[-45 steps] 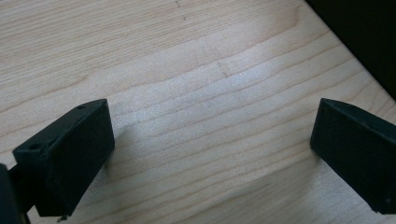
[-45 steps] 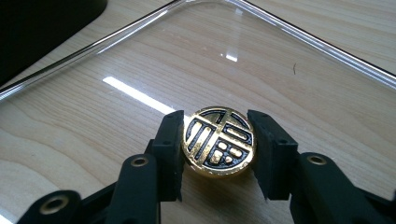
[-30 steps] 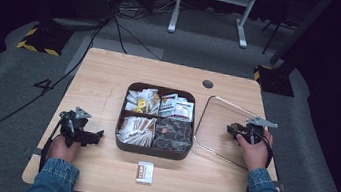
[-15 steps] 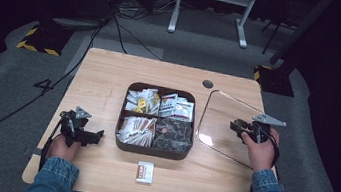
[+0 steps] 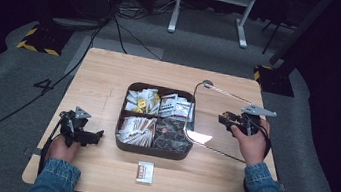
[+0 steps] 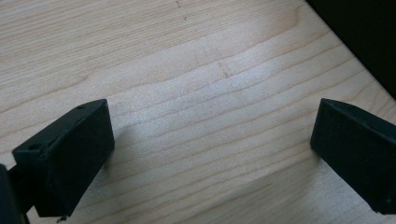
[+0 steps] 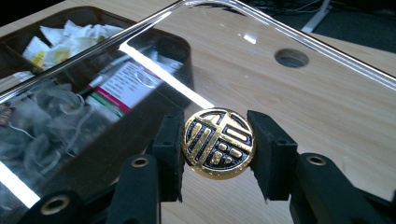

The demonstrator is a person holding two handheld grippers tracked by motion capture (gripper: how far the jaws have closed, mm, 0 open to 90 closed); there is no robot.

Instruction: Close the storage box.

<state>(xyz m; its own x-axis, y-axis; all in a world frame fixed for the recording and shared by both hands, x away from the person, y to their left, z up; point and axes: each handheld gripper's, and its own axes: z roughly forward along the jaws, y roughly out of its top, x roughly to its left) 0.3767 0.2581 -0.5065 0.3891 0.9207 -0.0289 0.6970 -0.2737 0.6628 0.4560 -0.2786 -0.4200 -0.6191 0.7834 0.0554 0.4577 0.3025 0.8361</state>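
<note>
A dark four-part box [image 5: 150, 151] of tea bags and sachets sits mid-table. My right gripper [image 5: 228, 120] is to its right, shut on the gold-and-black round knob [image 7: 218, 143] of a clear lid [image 5: 217, 128]. The lid is held tilted off the table, with its left edge over the box's right side. In the right gripper view the box's rim [image 7: 93, 14] and its pale tea bags [image 7: 42, 126] show through the lid [image 7: 154, 70]. My left gripper [image 5: 94, 136] rests left of the box. Its jaws stand wide apart over bare wood [image 6: 210, 140], and nothing is between them.
A small flat packet [image 5: 145, 172] lies near the table's front edge, in front of the box. A round cable hole [image 7: 291, 58] sits in the tabletop behind the lid. Cables and stand legs [image 5: 210, 11] are on the floor beyond the table.
My right gripper has carried the lid left towards the box and raised it, so its edge now overlaps the box's right side. The left gripper has stayed put.
</note>
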